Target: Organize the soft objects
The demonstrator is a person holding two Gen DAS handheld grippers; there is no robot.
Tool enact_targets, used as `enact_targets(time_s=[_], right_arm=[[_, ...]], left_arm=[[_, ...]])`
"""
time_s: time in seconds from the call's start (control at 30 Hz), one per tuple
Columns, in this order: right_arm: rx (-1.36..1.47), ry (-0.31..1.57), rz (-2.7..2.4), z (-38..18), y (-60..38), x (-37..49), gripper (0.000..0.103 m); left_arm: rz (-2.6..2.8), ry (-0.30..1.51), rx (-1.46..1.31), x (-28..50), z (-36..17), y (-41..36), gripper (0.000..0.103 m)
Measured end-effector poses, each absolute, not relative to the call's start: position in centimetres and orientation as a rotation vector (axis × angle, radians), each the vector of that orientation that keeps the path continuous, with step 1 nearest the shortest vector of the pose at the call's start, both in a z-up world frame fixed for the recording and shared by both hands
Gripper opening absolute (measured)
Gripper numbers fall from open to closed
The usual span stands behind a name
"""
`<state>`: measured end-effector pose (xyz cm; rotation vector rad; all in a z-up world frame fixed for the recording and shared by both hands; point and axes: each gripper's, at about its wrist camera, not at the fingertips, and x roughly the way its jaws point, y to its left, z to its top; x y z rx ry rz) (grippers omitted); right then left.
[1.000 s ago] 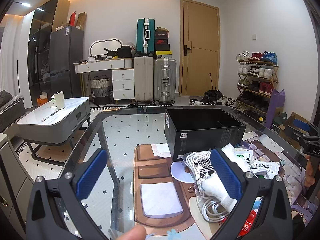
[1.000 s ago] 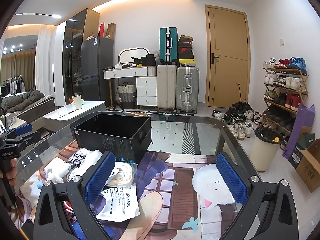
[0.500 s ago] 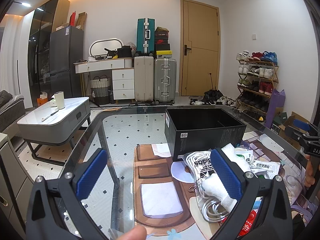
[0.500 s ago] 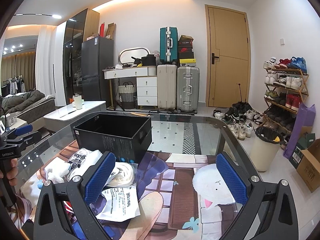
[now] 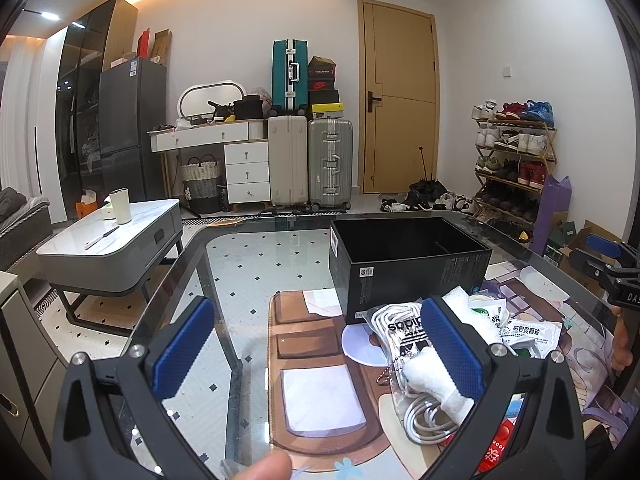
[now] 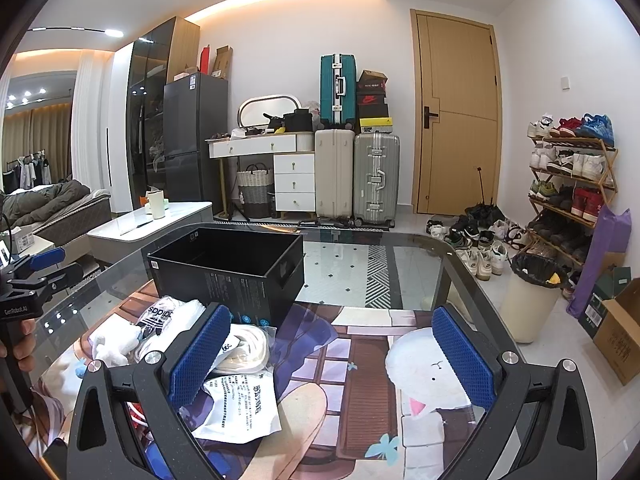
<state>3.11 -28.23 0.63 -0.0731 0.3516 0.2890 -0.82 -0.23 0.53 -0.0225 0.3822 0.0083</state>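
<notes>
Left claw (image 5: 316, 356): bare glass counter (image 5: 240, 264) between and ahead of its pads, rounded rim ahead-left. Black box (image 5: 404, 268) ahead-right, empty; pile of soft packets (image 5: 404, 332) by its right pad. Jaws spread wide, holding nothing. Right claw (image 6: 334, 354): pile (image 6: 160, 320) by its left pad, box (image 6: 228, 264) ahead-left, printed mat (image 6: 360, 360) between pads, rim ahead-right. Wide apart, empty.
</notes>
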Motion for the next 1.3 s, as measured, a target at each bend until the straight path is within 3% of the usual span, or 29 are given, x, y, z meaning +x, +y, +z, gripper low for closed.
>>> enact_targets(time_s=[1.3], right_arm=[[-0.088, 0.555, 0.423, 2.6, -24.1, 5.0, 0.103]], left_arm=[[-0.076, 0.580, 0.012, -0.6, 2.0, -4.8, 0.103]])
